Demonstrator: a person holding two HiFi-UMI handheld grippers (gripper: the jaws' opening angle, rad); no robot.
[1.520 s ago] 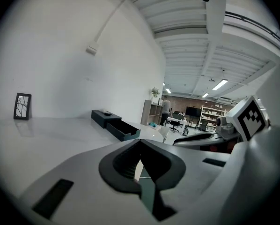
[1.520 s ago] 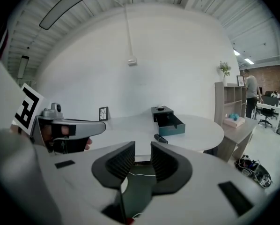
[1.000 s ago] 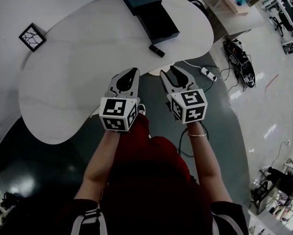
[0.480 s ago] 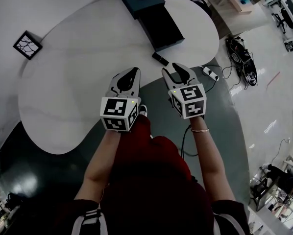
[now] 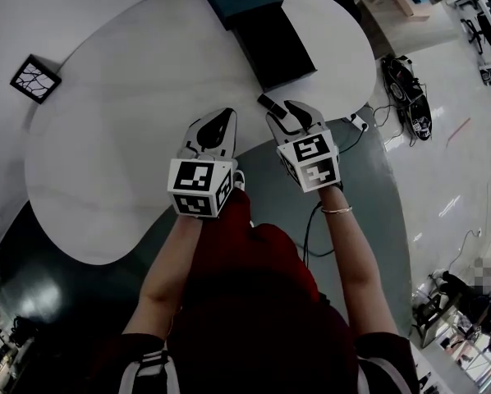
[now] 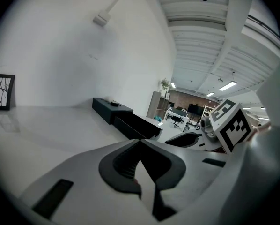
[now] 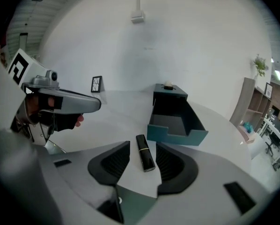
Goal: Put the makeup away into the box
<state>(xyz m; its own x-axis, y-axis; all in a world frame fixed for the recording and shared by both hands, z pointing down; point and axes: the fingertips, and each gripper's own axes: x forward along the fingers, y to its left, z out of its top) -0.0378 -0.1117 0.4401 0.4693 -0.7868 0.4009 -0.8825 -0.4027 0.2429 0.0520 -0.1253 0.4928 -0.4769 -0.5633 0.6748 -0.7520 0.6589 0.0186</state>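
A black lipstick (image 7: 145, 153) with a gold band lies on the white table (image 5: 130, 138), near its front edge (image 5: 268, 103). My right gripper (image 7: 143, 146) stands over it with its jaws opening. The lipstick lies between the pads, which do not touch it. Just beyond is the dark teal box (image 7: 175, 118) with its drawer pulled out towards me (image 5: 277, 46). My left gripper (image 5: 218, 120) hovers over the table edge to the left of the right gripper (image 5: 285, 115). Its jaws (image 6: 140, 144) meet with nothing between them.
A small round item (image 7: 168, 85) sits on top of the box. A framed black picture (image 5: 35, 78) stands at the table's far left. Cables and a power strip (image 5: 360, 123) lie on the floor to the right of the table.
Both grippers have moved forward and down towards the table. The right one has come down around the lipstick, and its jaws now stand wider.
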